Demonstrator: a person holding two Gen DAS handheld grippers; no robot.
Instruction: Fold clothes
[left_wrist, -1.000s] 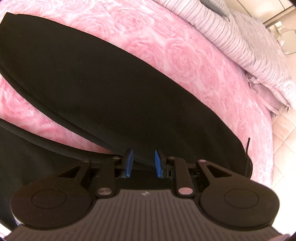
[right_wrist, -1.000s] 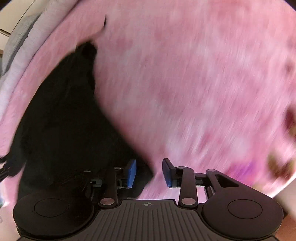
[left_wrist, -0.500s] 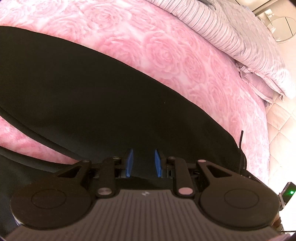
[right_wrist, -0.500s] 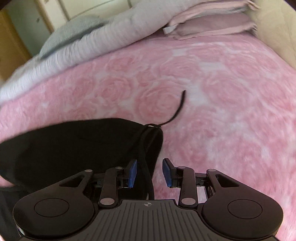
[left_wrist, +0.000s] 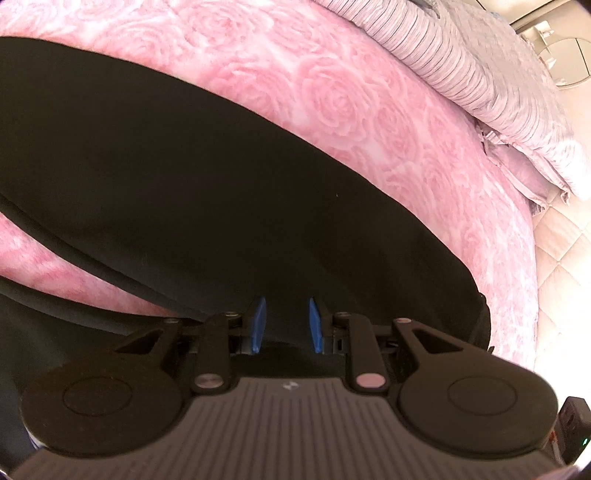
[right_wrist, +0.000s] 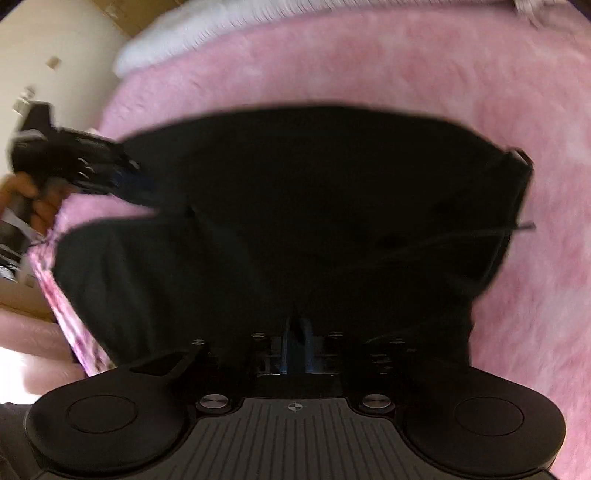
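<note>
A pair of black trousers (left_wrist: 207, 192) lies spread across a pink rose-patterned bedspread (left_wrist: 332, 96). The left claw (left_wrist: 285, 325) sits low over the cloth with its blue pads (left_wrist: 259, 321) parted; black fabric fills the gap between them, but nothing is pinched there. Ahead of this claw one trouser leg runs off to the left, and a second leg lies nearer, with a strip of pink between them. Beyond the trousers, up and to the right, a striped grey duvet (left_wrist: 461, 62) is heaped along the bed's far side.

The right claw (right_wrist: 295, 332), seen through motion blur, has its fingers drawn close together on the trousers (right_wrist: 314, 192), gripping a fold of the dark fabric. A thin drawstring (right_wrist: 517, 229) trails out to its right. Far to its left, a hand (right_wrist: 33, 199) holds the other claw at the trousers' edge.
</note>
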